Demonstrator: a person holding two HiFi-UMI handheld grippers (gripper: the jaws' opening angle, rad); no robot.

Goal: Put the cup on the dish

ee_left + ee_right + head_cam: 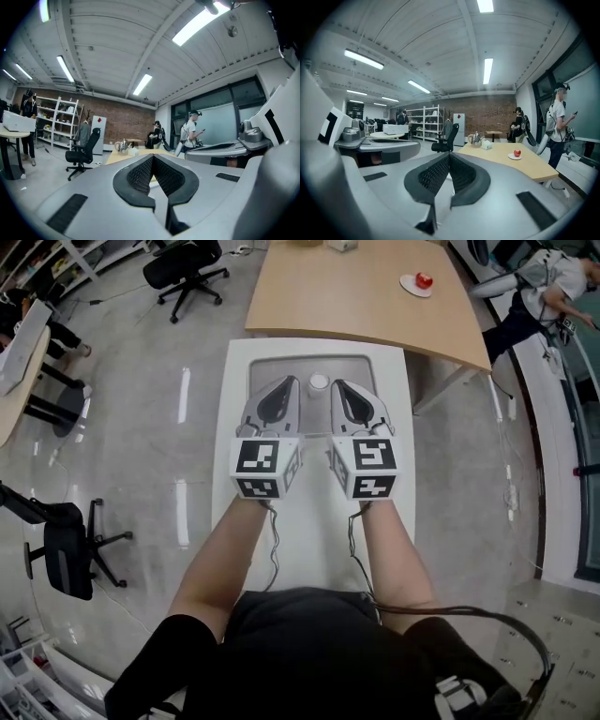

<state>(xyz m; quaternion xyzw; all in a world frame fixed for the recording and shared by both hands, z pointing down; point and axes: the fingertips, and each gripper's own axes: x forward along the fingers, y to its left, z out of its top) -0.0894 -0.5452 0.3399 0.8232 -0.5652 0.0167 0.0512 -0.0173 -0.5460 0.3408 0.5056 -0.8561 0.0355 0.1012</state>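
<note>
While left hand-held gripper (292, 382), right hand-held gripper (338, 384) closed empty: white table (309, 540), glossy floor (150, 418).

Head camera sits high, peering steeply down on the white desk (314, 540) and both hands, close in. The left gripper (292, 382) camera rides low behind its own jaws, facing level across the room, and the right gripper (338, 383) camera does likewise. All three catch the wooden desk (356, 296); both gripper views share the far brick wall (487, 115).

No legible text, labels or numbers
</note>
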